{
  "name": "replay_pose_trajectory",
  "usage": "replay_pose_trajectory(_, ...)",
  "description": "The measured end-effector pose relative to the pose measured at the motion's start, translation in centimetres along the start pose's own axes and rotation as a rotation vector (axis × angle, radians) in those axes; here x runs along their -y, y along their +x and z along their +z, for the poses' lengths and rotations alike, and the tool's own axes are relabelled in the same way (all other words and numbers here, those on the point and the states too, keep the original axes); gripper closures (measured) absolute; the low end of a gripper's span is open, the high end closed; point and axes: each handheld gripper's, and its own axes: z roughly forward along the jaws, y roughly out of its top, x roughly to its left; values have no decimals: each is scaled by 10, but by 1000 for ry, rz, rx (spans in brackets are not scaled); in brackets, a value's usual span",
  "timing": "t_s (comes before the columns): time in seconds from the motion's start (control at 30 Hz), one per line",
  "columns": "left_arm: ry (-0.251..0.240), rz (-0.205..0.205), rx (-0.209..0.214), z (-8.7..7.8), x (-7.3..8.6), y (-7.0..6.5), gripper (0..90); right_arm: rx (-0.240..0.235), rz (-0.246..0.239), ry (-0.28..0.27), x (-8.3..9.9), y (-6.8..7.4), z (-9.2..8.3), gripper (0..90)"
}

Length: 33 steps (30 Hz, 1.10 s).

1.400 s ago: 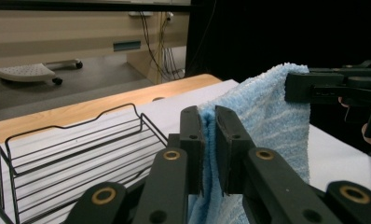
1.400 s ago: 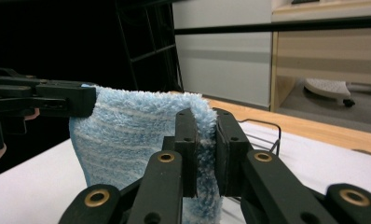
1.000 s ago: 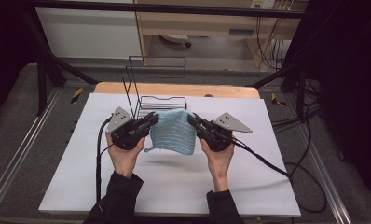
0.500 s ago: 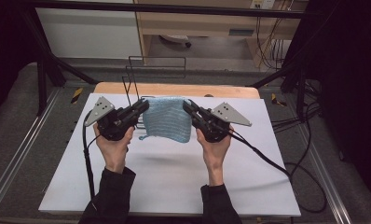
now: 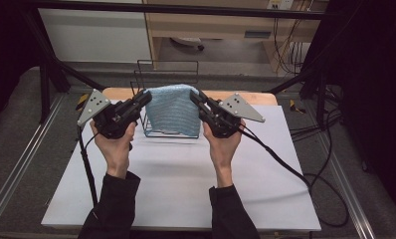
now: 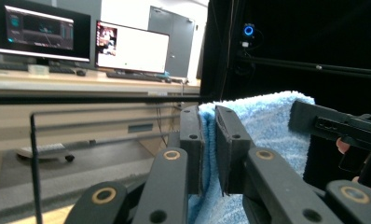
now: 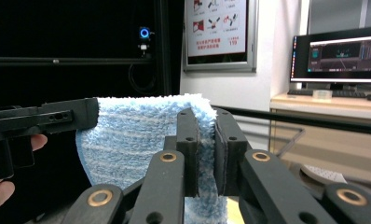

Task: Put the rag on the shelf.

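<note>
Since a second ago I've carried the towel (image 5: 174, 110) up and away from me: it was hanging low over the middle of the tabletop (image 5: 181, 184), and now it sits in the upper middle of the high view, right at the wire rack (image 5: 166, 79). Both hands went forward with it and spread a bit wider, so the cloth hangs flatter between them.

Left tongs (image 5: 145, 97) are clamped on the towel's top left corner, right tongs (image 5: 194, 95) on the top right corner. In the left gripper view the black pads are squeezed together with blue terry (image 6: 263, 135) pinched between them at centre frame, and the right gripper view shows the same deal, towel (image 7: 137, 135) spreading off to the left toward the other tongs (image 7: 81, 114).

My read is that this is the hang-it-on-the-rack step and I'm nearly lined up. The towel's top edge looks level with the rack's top bar, and its lower part covers the rack's front wires. Can't tell from here if the cloth is already over the bar or just in front of it.
</note>
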Motion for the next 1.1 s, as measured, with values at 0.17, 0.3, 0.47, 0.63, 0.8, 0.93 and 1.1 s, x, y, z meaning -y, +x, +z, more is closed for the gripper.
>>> replay_pose_trajectory(0.17, -31, -2, -5, 0, -13, 3, 821, 2, -13, -25, -11, 3, 8, 830)
replay_pose_trajectory(0.3, -48, -1, -8, 2, -22, 6, 821, 9, -25, -39, -20, 4, 14, 830)
replay_pose_trajectory(0.47, -68, 0, -11, 5, -30, 11, 821, 12, -34, -56, -29, 4, 22, 830)
replay_pose_trajectory(0.63, -91, -5, -16, 8, -39, 16, 821, 13, -43, -71, -37, 3, 30, 830)
replay_pose_trajectory(0.8, -106, -12, -22, 13, -47, 21, 821, 19, -50, -83, -45, 3, 40, 830)
replay_pose_trajectory(0.93, -113, -16, -26, 16, -53, 24, 821, 24, -48, -91, -50, 1, 49, 830)
replay_pose_trajectory(1.1, -122, -11, -29, 21, -61, 27, 821, 24, -46, -101, -56, -1, 55, 830)
